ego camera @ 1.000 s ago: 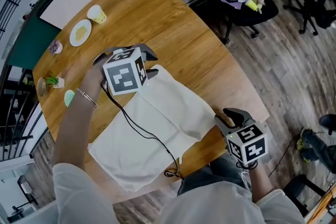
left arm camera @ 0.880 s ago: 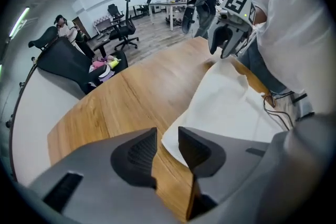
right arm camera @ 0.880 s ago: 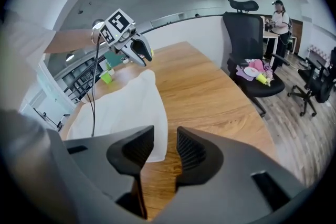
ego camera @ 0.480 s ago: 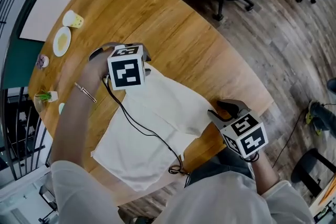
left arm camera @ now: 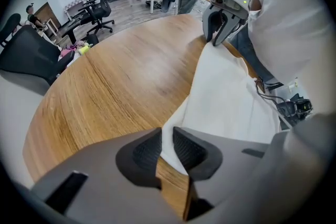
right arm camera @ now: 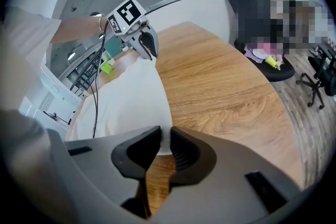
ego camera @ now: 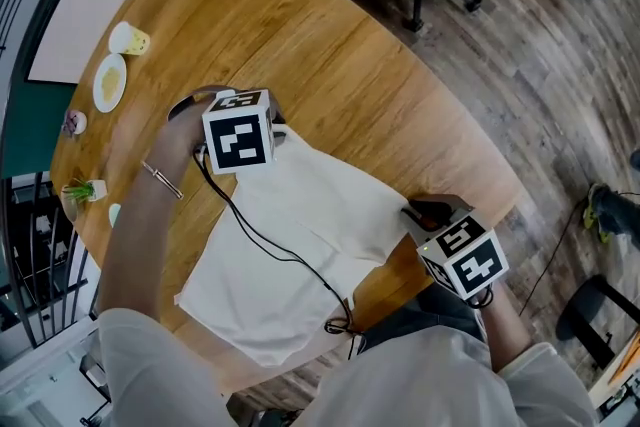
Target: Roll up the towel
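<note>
Two corners of the towel are taken up, one in each gripper. The left gripper points straight down at the far left corner of the cloth. Its jaws have just been closing, and its own view shows the white corner pinched between the ribbed pads with bare wood beneath. The right gripper comes in at a slant at the far right corner. Its jaws have likewise just been closing, and a strip of the towel's edge fills the narrow gap between its pads.

The towel lies spread flat on the wooden tabletop, at the near edge where the person stands. Its nearest corner reaches that edge or just past it.

The relation that matters is that the gripped edge is the far one, toward the table's middle, and the whole body of the cloth lies from the jaws back toward the person. That edge looks to be the shorter side, so the long axis appears to run from the jaws toward the near edge. In my judgement the roll would travel that way, with both hands equally placed.

One defect noted is a black cable trailing from the left gripper across the cloth. It could be caught in the roll.
</note>
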Demonstrator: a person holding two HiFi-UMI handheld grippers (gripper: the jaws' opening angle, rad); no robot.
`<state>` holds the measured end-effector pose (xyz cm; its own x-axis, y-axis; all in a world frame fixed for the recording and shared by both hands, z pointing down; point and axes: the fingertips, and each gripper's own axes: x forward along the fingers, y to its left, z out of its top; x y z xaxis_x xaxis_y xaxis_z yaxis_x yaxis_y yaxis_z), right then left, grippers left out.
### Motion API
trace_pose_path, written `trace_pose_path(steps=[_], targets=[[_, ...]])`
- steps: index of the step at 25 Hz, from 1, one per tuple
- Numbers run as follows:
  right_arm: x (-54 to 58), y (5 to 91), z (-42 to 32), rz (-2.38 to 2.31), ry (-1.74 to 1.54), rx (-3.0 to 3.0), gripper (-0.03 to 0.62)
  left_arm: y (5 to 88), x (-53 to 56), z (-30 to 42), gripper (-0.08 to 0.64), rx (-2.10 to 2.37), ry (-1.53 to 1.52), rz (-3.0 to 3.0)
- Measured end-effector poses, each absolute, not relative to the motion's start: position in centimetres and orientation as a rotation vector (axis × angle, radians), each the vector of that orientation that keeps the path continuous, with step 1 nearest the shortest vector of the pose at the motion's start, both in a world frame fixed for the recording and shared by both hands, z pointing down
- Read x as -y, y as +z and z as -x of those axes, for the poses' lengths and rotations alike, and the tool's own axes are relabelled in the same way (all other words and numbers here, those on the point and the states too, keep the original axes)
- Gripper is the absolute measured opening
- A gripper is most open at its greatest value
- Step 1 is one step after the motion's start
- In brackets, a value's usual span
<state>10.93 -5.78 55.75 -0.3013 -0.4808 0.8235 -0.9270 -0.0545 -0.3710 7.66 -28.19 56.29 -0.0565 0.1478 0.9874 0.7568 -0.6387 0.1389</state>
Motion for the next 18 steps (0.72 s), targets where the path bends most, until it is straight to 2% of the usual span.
trace_pose_path(steps=[6,18], targets=[[5.7,55.8,-11.2,-1.479,1.325,1.785,0.023,56.2,28.3,-7.8,0.037,0.948,-1.706,1.838],[5.1,54.7,-11.1,-1.520,1.310,1.800,0.017,54.3,28.5,-7.9,0.021,0.887,-1.580,1.996]])
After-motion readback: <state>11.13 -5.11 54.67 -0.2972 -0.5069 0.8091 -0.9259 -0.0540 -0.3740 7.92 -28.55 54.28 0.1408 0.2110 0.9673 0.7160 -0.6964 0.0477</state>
